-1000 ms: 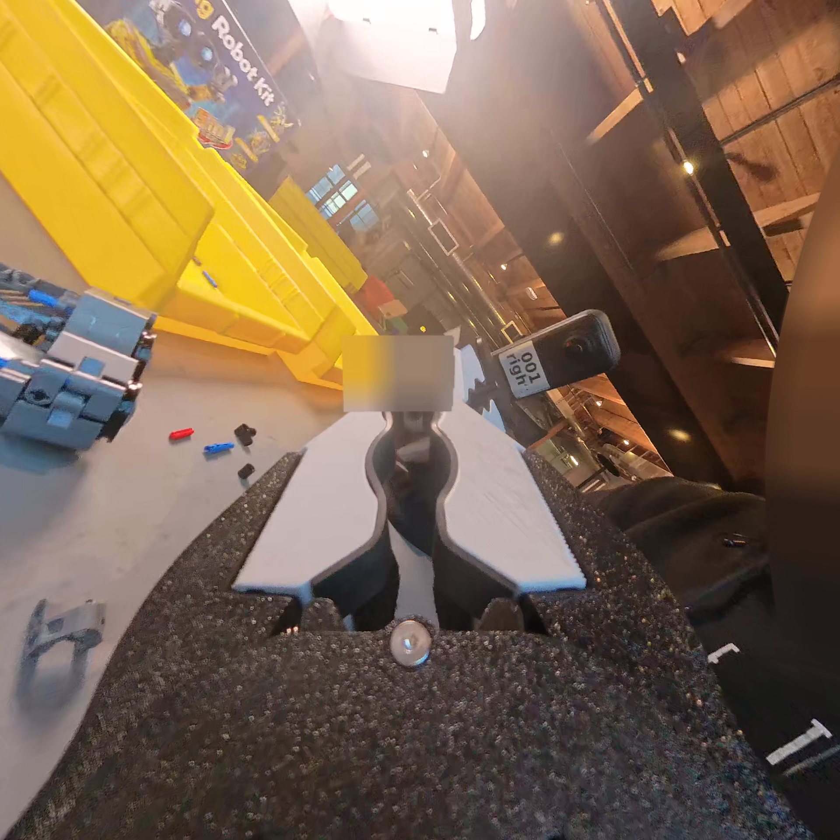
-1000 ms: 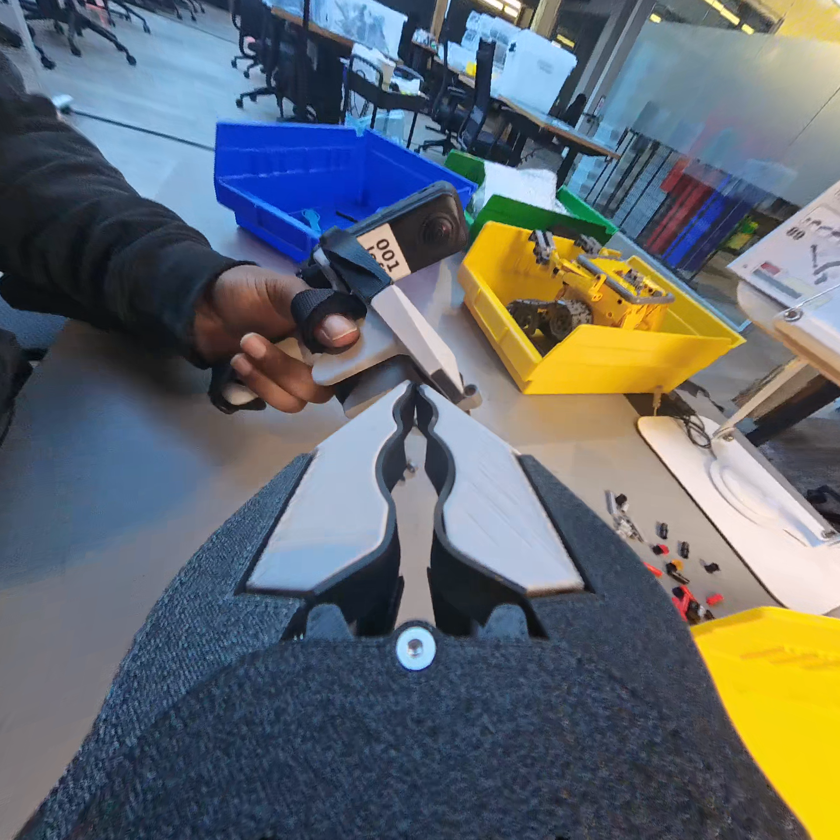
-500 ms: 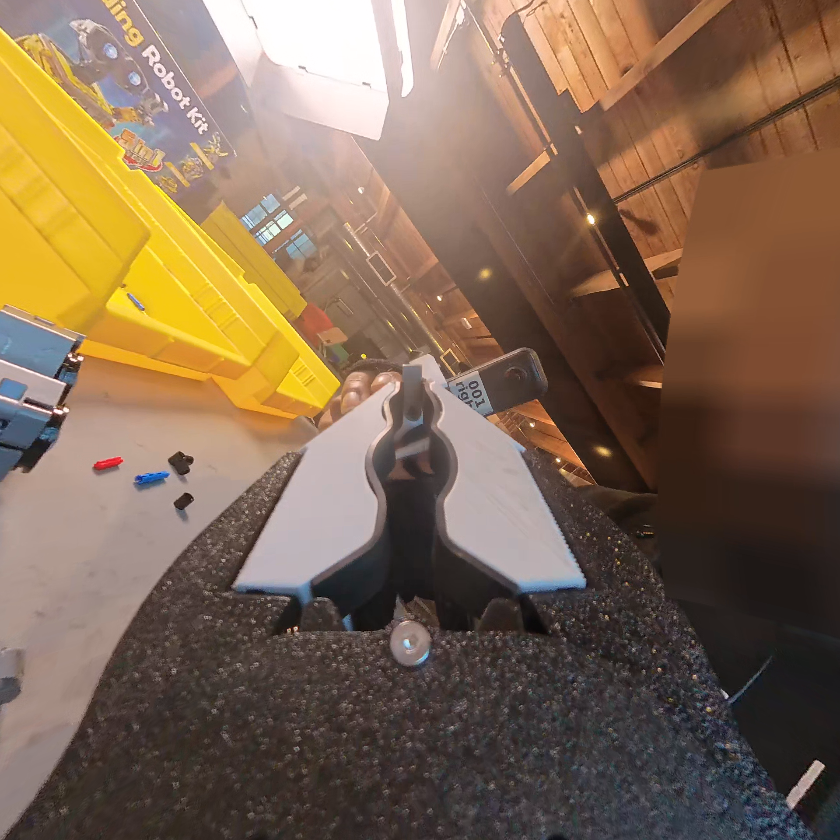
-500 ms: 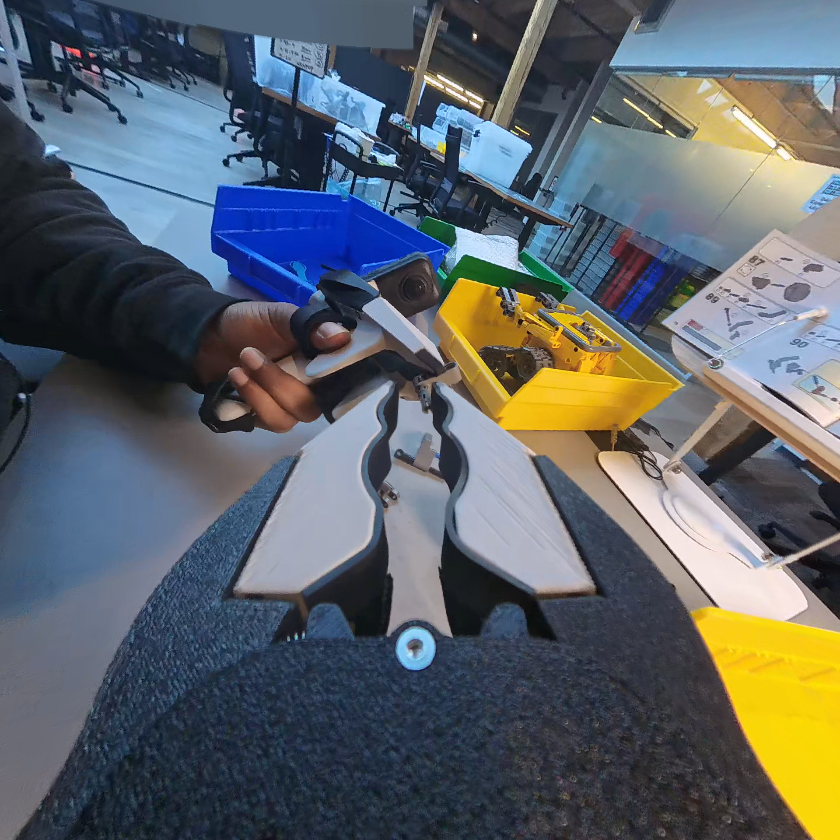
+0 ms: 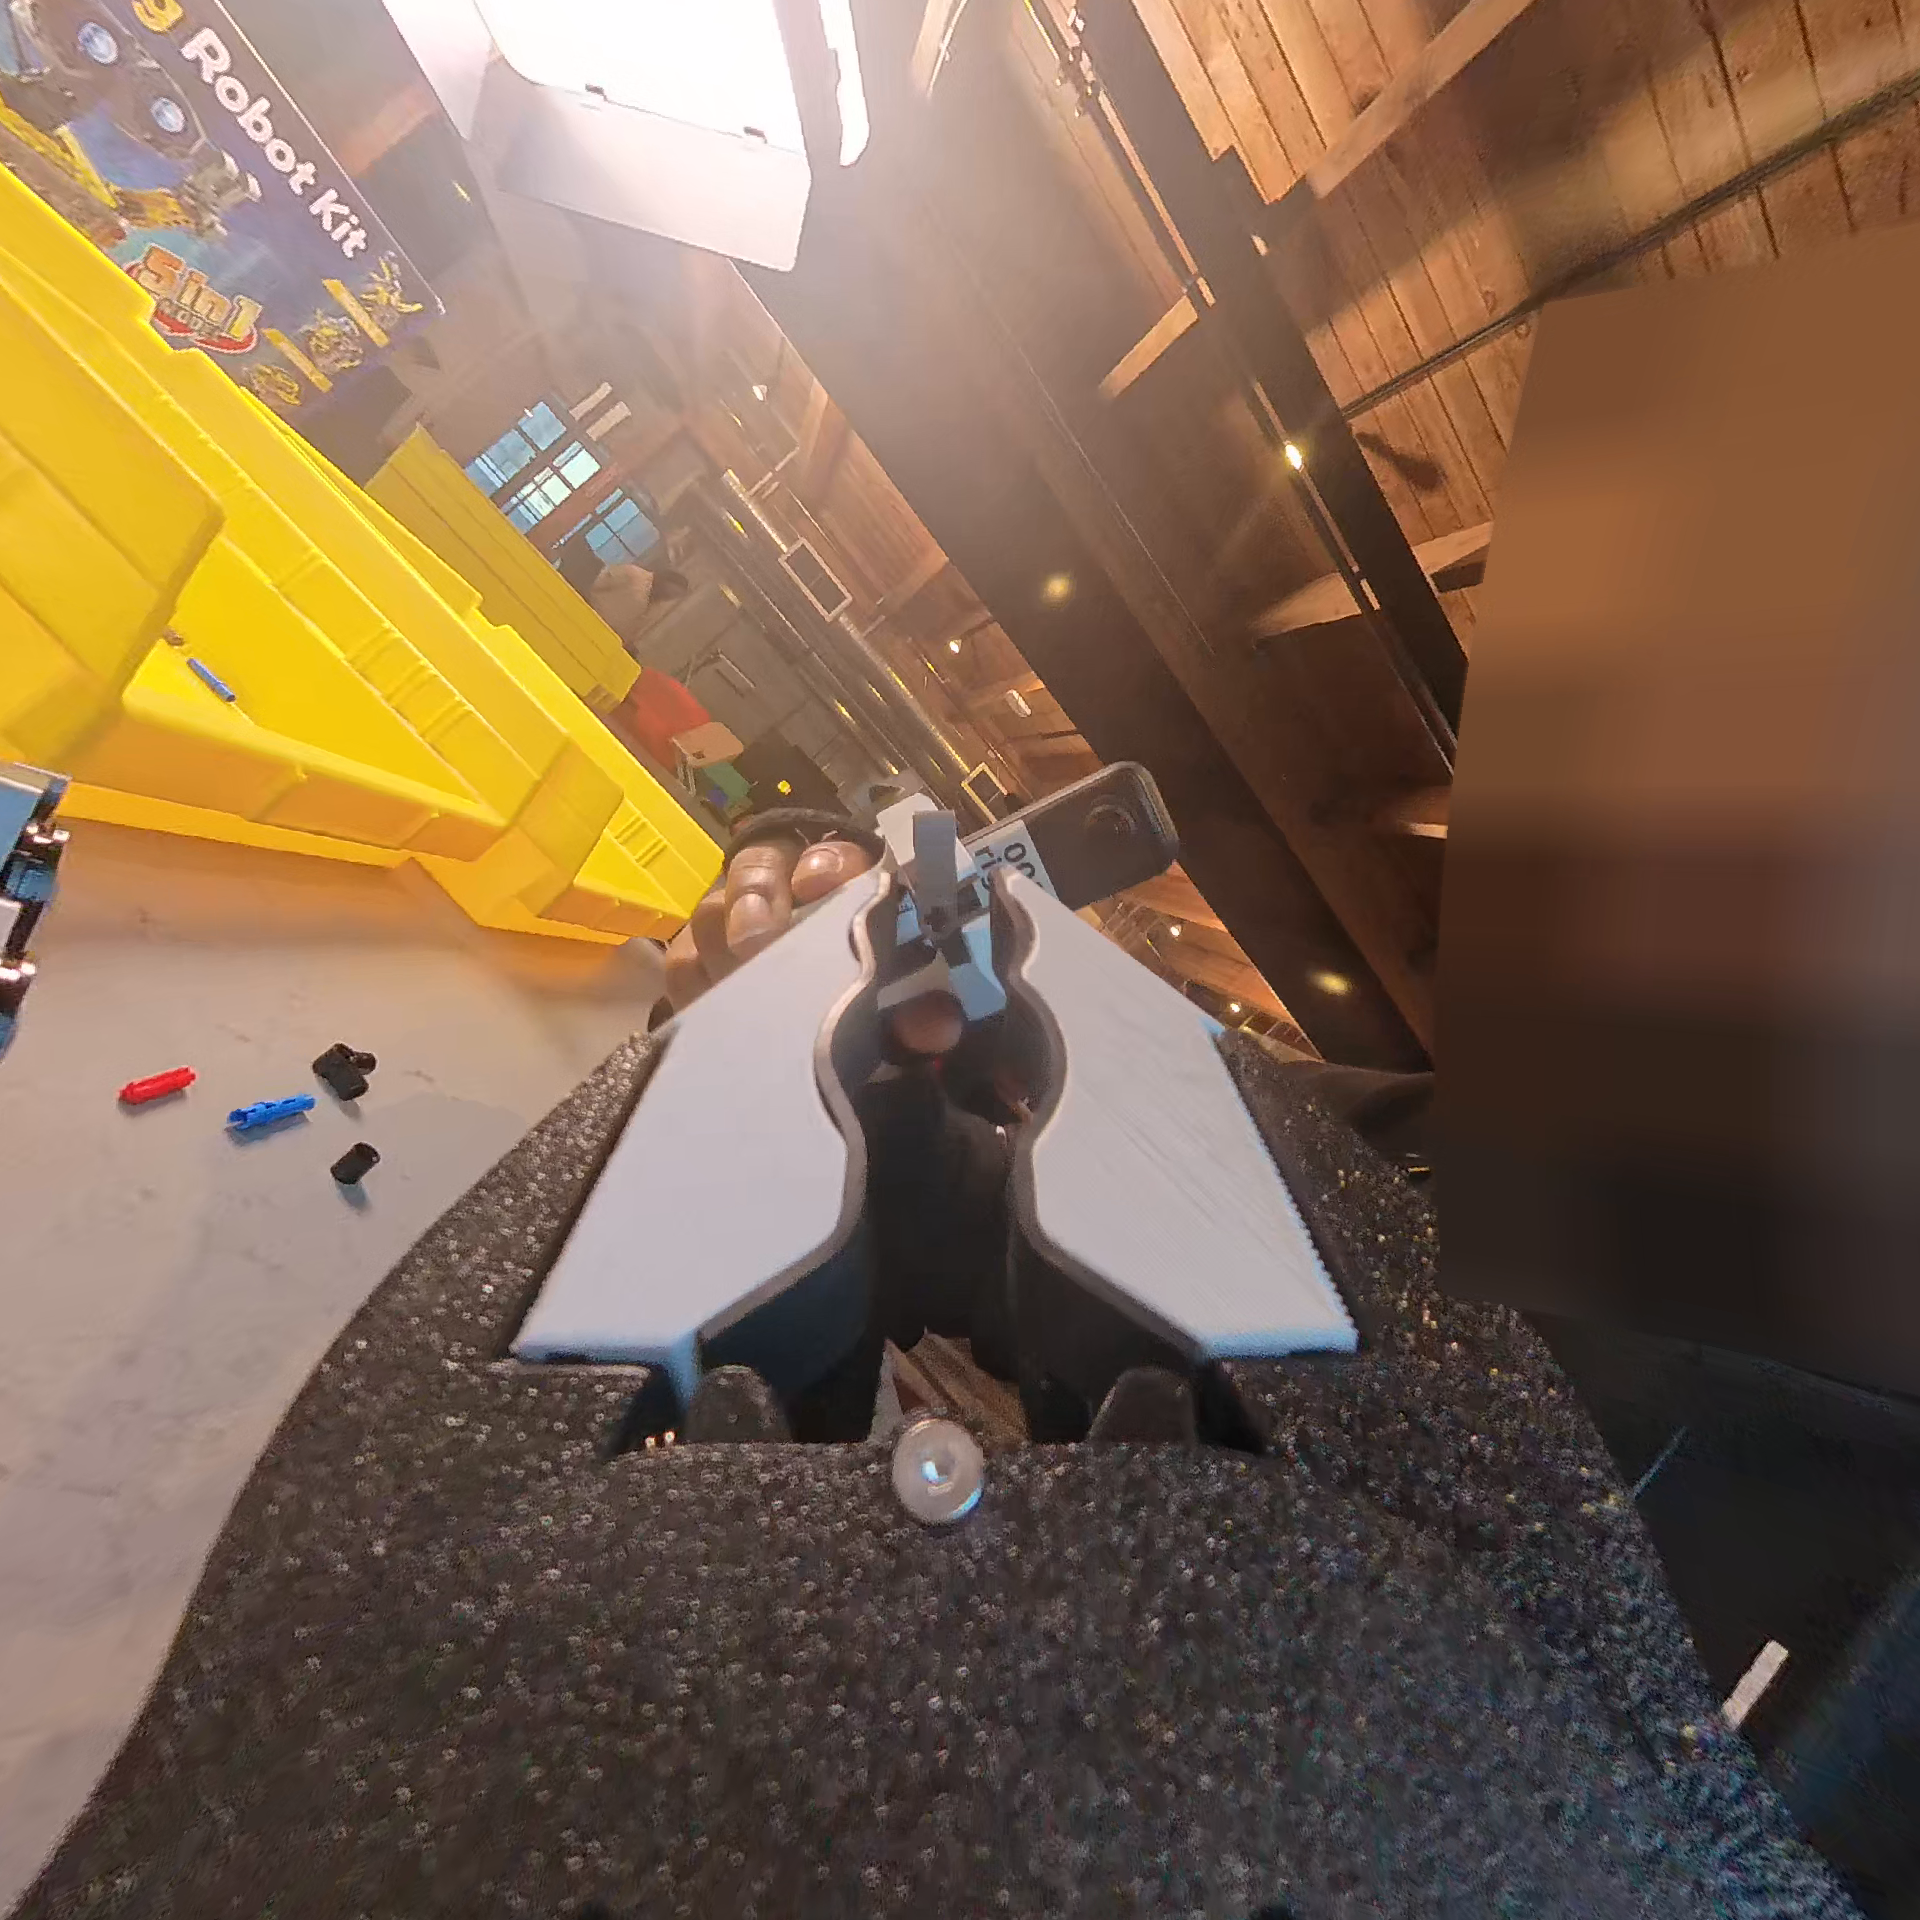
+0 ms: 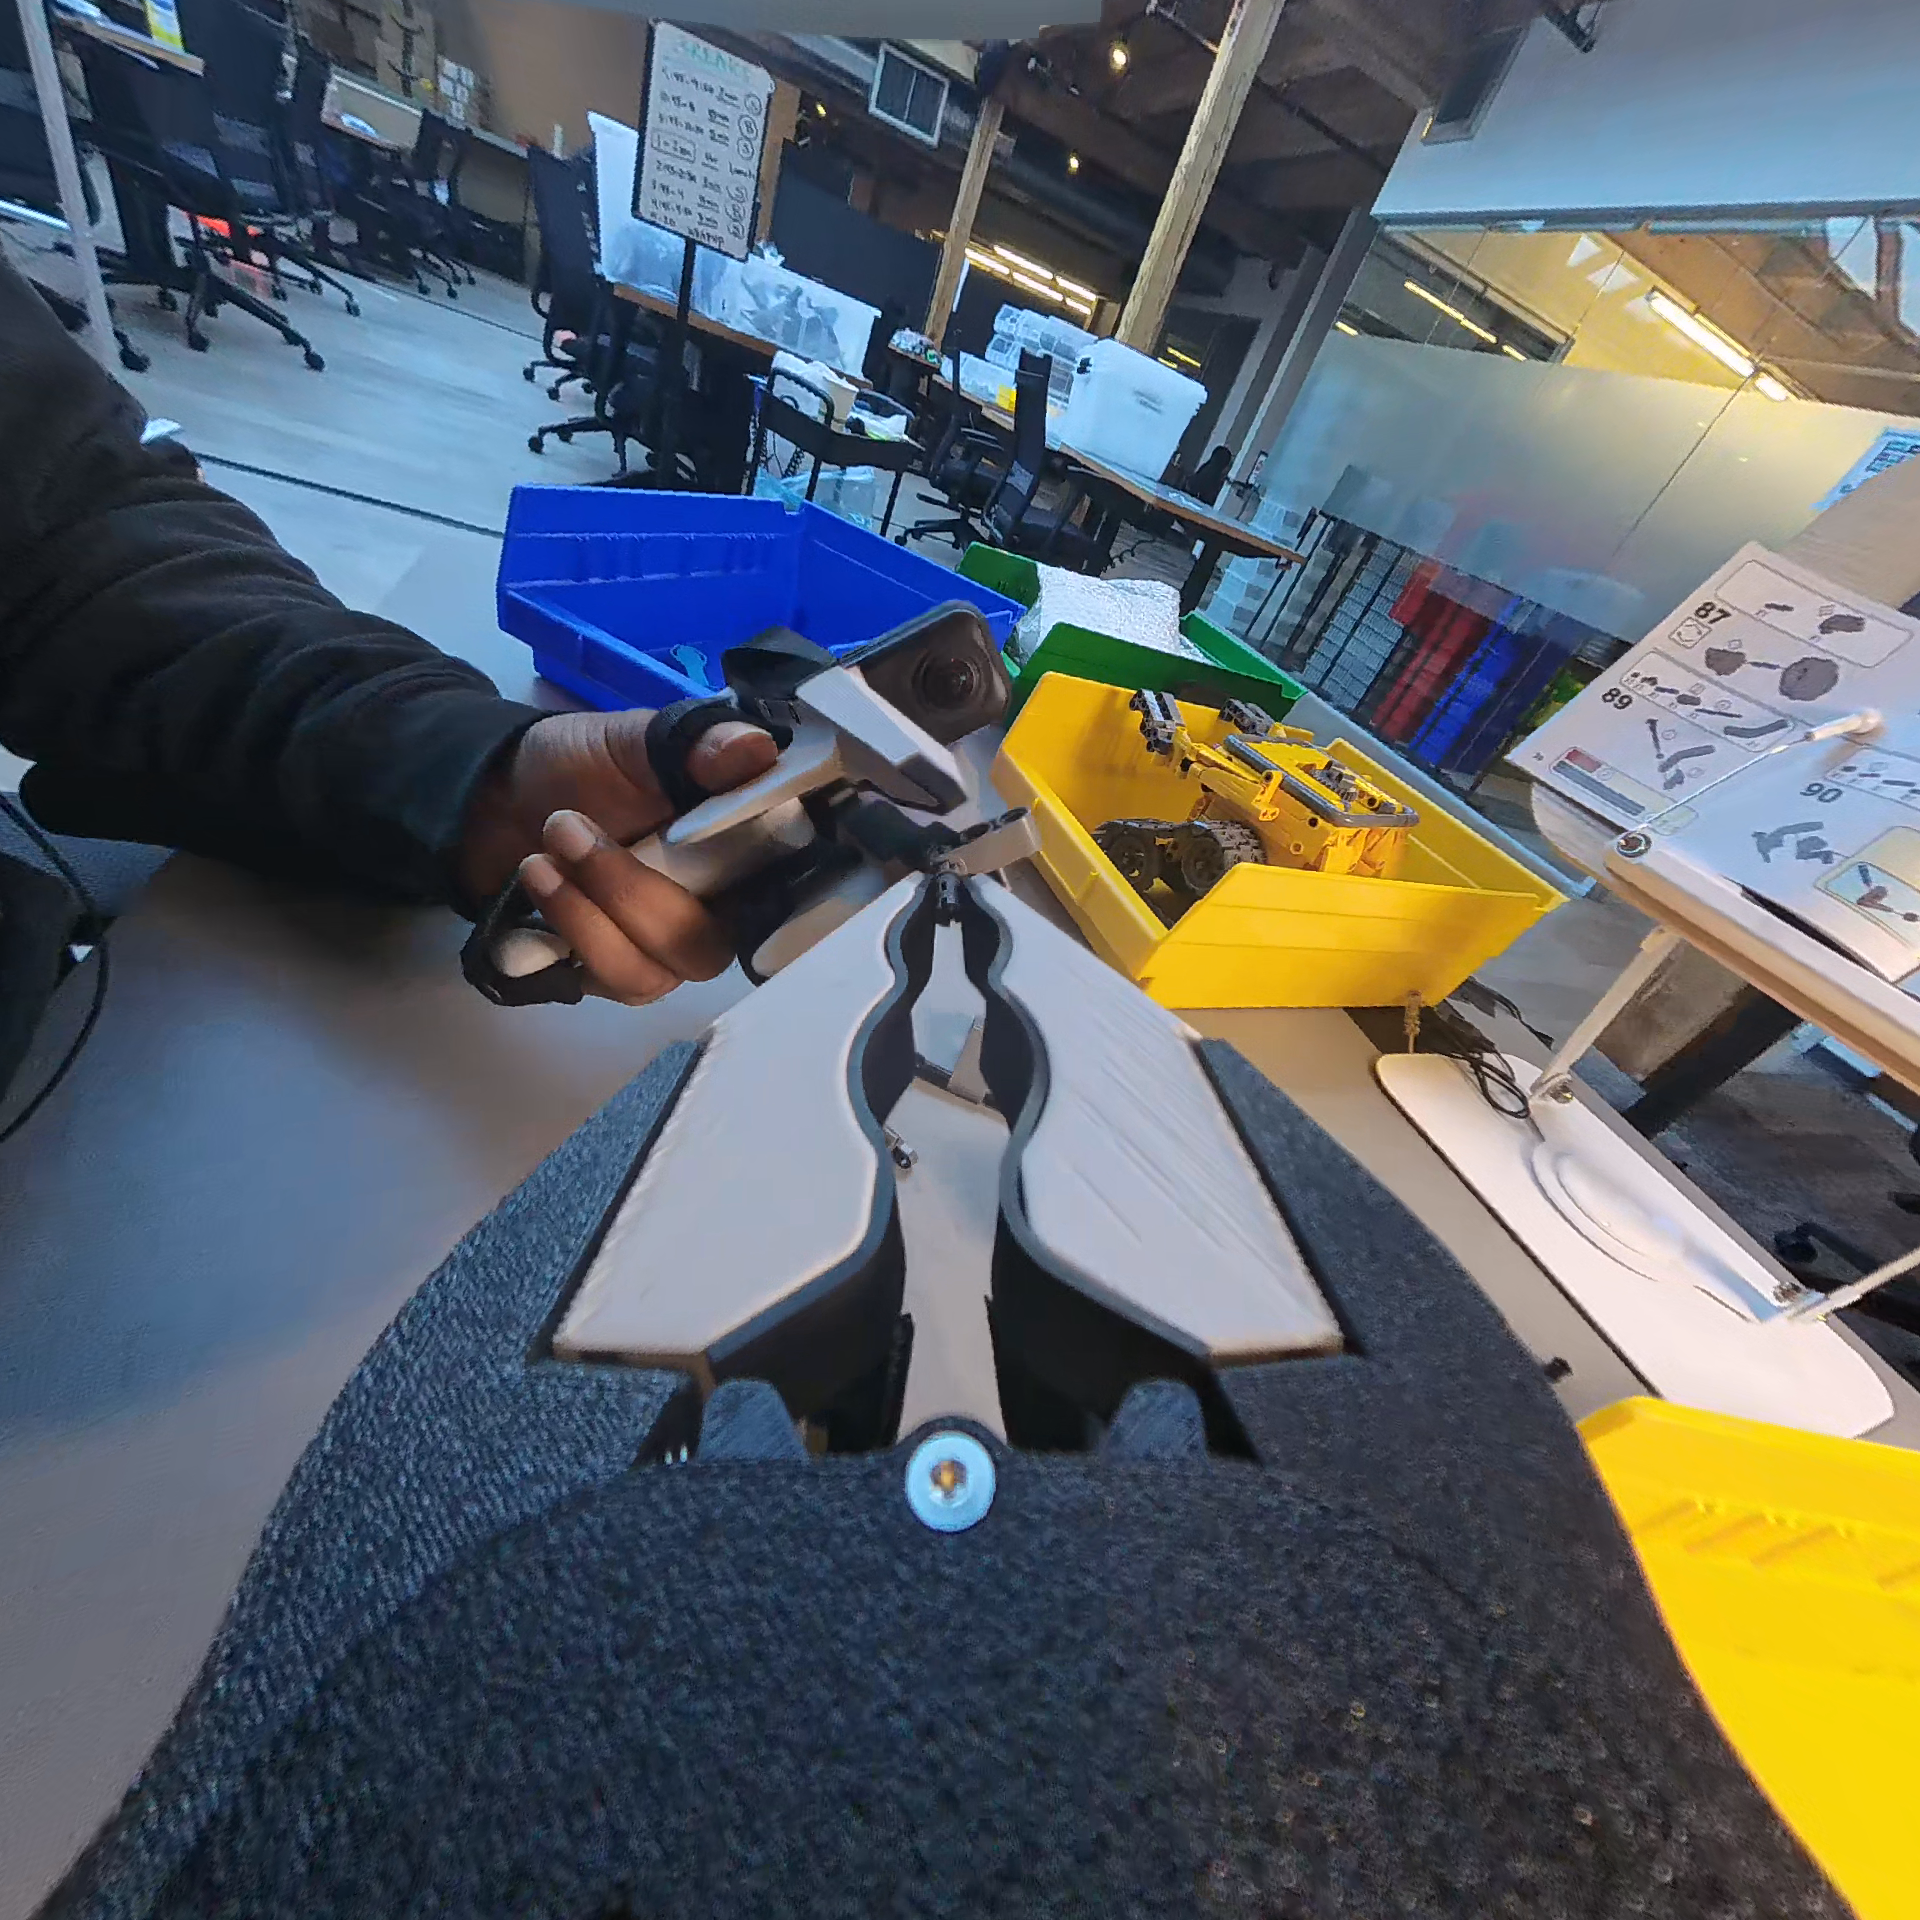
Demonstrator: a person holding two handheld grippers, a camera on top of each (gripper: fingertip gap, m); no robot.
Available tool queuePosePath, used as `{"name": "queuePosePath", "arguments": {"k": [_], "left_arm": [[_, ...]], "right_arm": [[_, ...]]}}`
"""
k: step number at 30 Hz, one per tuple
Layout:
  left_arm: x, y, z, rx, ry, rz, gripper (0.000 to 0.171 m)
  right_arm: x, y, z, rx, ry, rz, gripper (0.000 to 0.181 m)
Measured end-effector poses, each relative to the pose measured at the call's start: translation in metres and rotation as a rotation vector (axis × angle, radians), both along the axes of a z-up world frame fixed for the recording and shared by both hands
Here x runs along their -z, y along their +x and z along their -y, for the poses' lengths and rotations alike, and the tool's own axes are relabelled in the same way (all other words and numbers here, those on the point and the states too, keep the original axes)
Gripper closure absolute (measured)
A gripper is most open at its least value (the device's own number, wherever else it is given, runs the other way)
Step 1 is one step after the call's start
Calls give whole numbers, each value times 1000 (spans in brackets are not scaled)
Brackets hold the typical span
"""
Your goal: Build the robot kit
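1. The left gripper [image 5: 940,894] is clamped on a grey beam [image 5: 932,844], raised above the table [image 5: 187,1247].
2. The right gripper [image 6: 943,896] pinches a small black pin [image 6: 943,888], its tip touching the grey beam [image 6: 1000,836].
3. Loose pins [image 5: 260,1112] lie on the table beside yellow bins [image 5: 343,675].

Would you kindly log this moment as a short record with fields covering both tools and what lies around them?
left tool: shut on a grey beam, gripped by a hand
right tool: shut on a small black pin, at the beam's end
seating: cannot tell whether the pin is in the beam
table: red pin and blue pin lie loose
bins: yellow bin holding a yellow tracked model; blue bin behind the hand
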State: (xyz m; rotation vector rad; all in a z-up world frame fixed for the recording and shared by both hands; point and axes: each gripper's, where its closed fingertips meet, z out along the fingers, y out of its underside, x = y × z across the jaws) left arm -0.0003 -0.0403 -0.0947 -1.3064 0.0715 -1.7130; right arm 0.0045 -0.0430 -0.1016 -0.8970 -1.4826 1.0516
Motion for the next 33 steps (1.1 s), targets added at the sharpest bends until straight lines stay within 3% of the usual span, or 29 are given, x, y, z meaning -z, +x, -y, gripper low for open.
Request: {"name": "queuePosePath", "arguments": {"k": [7,17,27,33], "left_arm": [[0,8,6,35,30,-52,165],[-7,12,21,185,7,93,165],[-2,17,20,176,-6,85,165],[14,16,10,137,-46,13,165]], "right_arm": [[-5,4,4,-26,2,-21,179],[-12,7,19,-63,75,-43,179],[-7,6,20,-35,161,-39,179],[11,3,9,-1,195,10,179]]}}
